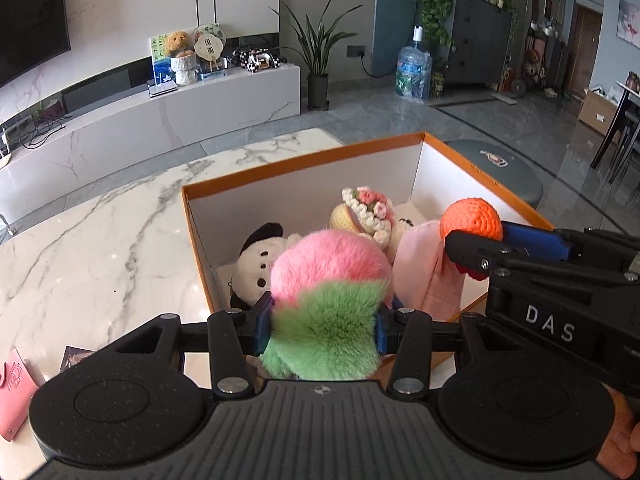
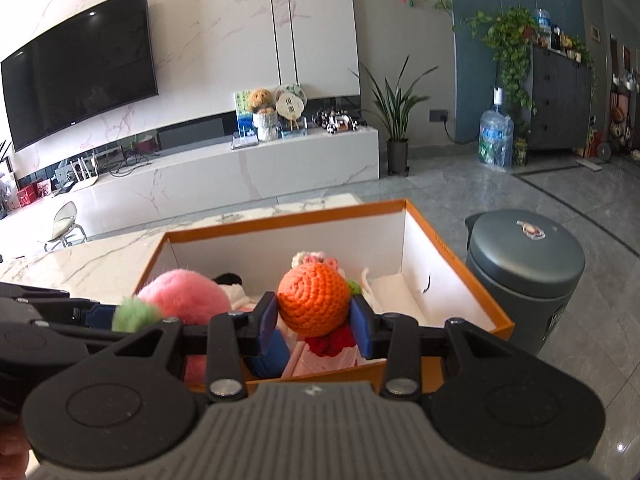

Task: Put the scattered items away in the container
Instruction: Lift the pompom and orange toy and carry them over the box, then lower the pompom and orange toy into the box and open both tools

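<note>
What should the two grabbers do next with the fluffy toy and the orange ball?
Probably open and let go. The left gripper holds the fluffy toy and the right gripper holds the orange ball, both already over the open box, so the toys should drop in beside the others.

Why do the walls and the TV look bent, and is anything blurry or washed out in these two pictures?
Left wrist view: the fisheye lens bows the TV cabinet and darkens the corners; the marble table glares; the pink-and-green pompom is sharp. Right wrist view: the TV curves, the orange box rim is slightly soft, and the floor shines.
</note>
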Tool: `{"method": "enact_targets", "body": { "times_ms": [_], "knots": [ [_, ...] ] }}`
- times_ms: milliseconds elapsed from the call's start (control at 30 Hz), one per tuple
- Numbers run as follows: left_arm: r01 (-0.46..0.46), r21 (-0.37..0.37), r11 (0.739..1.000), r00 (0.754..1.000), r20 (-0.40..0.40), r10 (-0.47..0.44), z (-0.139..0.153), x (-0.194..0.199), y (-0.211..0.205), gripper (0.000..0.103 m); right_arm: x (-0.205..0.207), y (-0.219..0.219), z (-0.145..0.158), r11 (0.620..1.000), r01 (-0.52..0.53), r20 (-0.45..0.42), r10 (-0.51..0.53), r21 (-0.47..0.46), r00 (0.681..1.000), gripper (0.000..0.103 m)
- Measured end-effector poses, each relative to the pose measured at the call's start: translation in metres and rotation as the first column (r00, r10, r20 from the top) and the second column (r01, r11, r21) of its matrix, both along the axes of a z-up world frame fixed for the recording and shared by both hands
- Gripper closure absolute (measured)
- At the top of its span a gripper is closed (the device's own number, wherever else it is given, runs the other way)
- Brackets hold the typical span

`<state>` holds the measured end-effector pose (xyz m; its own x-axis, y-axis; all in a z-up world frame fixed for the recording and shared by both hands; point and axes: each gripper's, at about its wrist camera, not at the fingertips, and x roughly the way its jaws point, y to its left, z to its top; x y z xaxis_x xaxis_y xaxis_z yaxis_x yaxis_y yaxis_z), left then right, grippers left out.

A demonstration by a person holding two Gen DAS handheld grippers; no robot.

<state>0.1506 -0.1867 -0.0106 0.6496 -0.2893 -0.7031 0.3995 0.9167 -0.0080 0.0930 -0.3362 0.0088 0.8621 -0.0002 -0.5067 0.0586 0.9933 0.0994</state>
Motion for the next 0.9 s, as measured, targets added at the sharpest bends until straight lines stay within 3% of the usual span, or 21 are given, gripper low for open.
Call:
{"method": "enact_targets", "body": {
  "times_ms": [267,367,467,667,900],
  "knots": [
    [0.006,0.007,1.0,0.999,-0.043,-0.006,-0.012,0.002,0.004,0.047,0.01,0.006,-0.007,1.0,-0.006,-0.019,0.005,-0.01,1.0,0.061],
    [0.003,-0.011,1.0,0.999,-0.042,-0.004,-0.011,-0.001,0.009,0.042,0.011,0.011,-0.007,1.0,-0.008,-0.024,0.008,-0.02,1.0,0.061],
    [0.005,-0.031,1.0,0.999,-0.034,-0.006,-0.008,-0.002,0.013,0.03,0.011,0.014,-0.005,1.0,-0.009,-0.027,0.009,-0.022,1.0,0.061],
    [-0.002,-0.063,0.998,1.0,-0.008,0.002,0.003,-0.004,0.024,0.029,0.011,0.02,0.001,1.0,-0.023,-0.026,0.023,-0.003,0.999,0.061],
    [-0.021,-0.008,1.0,0.998,0.066,0.022,0.014,-0.007,0.03,0.029,0.021,0.016,-0.001,0.99,-0.035,-0.088,0.048,0.137,0.995,0.061]
  ]
}}
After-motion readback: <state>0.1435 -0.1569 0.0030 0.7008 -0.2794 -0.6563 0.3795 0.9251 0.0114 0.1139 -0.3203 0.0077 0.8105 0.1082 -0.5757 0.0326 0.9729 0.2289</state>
